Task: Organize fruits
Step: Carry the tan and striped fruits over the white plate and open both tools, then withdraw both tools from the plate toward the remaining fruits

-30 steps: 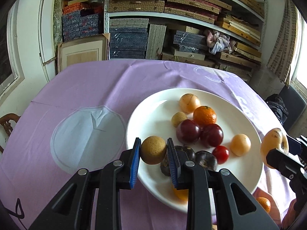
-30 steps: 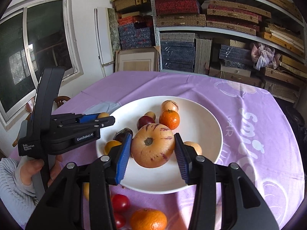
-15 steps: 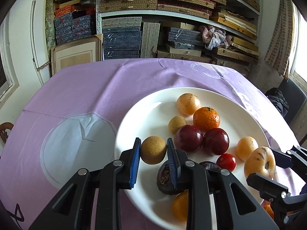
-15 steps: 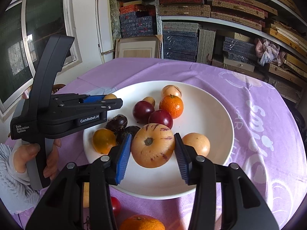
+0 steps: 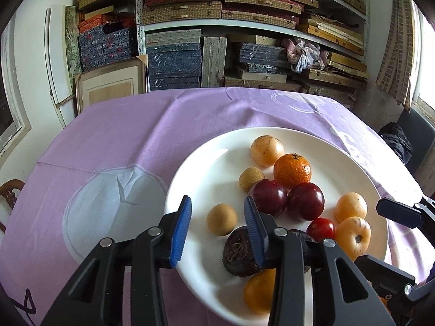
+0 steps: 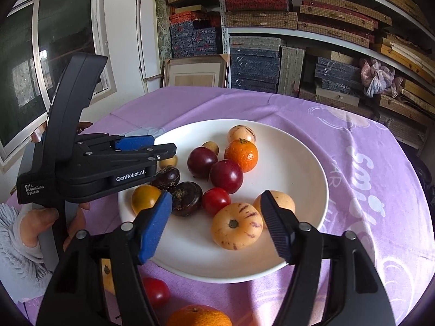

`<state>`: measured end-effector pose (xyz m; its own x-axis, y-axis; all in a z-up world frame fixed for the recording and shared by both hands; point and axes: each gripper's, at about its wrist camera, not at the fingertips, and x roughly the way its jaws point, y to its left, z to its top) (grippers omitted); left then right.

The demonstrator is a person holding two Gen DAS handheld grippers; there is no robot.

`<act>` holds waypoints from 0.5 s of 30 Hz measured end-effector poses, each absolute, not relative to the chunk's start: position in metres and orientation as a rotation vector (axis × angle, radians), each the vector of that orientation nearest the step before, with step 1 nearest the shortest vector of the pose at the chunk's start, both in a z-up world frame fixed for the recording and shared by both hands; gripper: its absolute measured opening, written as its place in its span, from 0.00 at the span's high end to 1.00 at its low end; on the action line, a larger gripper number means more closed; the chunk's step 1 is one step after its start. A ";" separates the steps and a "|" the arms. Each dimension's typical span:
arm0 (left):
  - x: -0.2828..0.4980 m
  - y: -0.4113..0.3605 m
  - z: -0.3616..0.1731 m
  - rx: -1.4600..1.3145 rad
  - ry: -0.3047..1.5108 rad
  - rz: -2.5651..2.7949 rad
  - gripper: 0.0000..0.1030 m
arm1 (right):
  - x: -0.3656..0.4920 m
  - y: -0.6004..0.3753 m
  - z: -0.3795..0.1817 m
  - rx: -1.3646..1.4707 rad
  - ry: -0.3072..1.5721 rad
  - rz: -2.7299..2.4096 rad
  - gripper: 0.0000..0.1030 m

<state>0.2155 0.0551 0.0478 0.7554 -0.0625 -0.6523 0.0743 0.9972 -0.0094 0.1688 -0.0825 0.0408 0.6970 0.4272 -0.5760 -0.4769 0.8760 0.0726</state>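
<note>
With both the left tongs (image 5: 217, 226) and right tongs (image 6: 217, 226) spread and empty, each should be withdrawn straight back so the longan (image 5: 221, 219) and pepino melon (image 6: 237, 229) resting on the white plate (image 6: 307, 163) are not nudged.

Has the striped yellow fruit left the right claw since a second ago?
Yes. The striped yellow fruit now rests on the white plate, beside the cherry tomato, and the right claw has opened around it.

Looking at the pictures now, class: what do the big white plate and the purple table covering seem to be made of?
Big white plate: probably glazed ceramic; smooth, glossy, window glare on its rim.
Purple table covering: woven cloth, matte; creases and fold lines show, with printed white motifs.
</note>
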 end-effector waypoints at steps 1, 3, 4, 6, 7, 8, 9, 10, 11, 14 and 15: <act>0.215 0.055 0.049 0.017 0.707 -0.074 0.57 | 0.168 -0.083 0.042 -0.082 0.619 0.507 0.36; 0.213 0.056 0.052 0.024 0.693 -0.068 0.53 | 0.167 -0.084 0.043 -0.074 0.616 0.509 0.36; 0.211 0.055 0.053 0.029 0.688 -0.068 0.52 | 0.167 -0.085 0.044 -0.071 0.615 0.510 0.36; 0.208 0.053 0.055 0.033 0.681 -0.070 0.49 | 0.165 -0.086 0.044 -0.070 0.616 0.510 0.35; 0.206 0.053 0.056 0.037 0.677 -0.071 0.49 | 0.164 -0.086 0.045 -0.068 0.615 0.510 0.35; 0.204 0.052 0.058 0.039 0.672 -0.070 0.49 | 0.163 -0.087 0.047 -0.066 0.614 0.510 0.34; 0.202 0.052 0.059 0.039 0.668 -0.072 0.49 | 0.162 -0.087 0.048 -0.064 0.612 0.511 0.34; 0.199 0.052 0.062 0.037 0.664 -0.076 0.49 | 0.159 -0.087 0.050 -0.058 0.606 0.511 0.32; 0.197 0.052 0.064 0.034 0.660 -0.077 0.49 | 0.157 -0.088 0.053 -0.055 0.599 0.509 0.30; 0.185 0.053 0.074 0.033 0.639 -0.072 0.48 | 0.147 -0.091 0.062 -0.048 0.585 0.509 0.27; 0.180 0.053 0.077 0.034 0.633 -0.070 0.45 | 0.143 -0.093 0.066 -0.043 0.580 0.511 0.27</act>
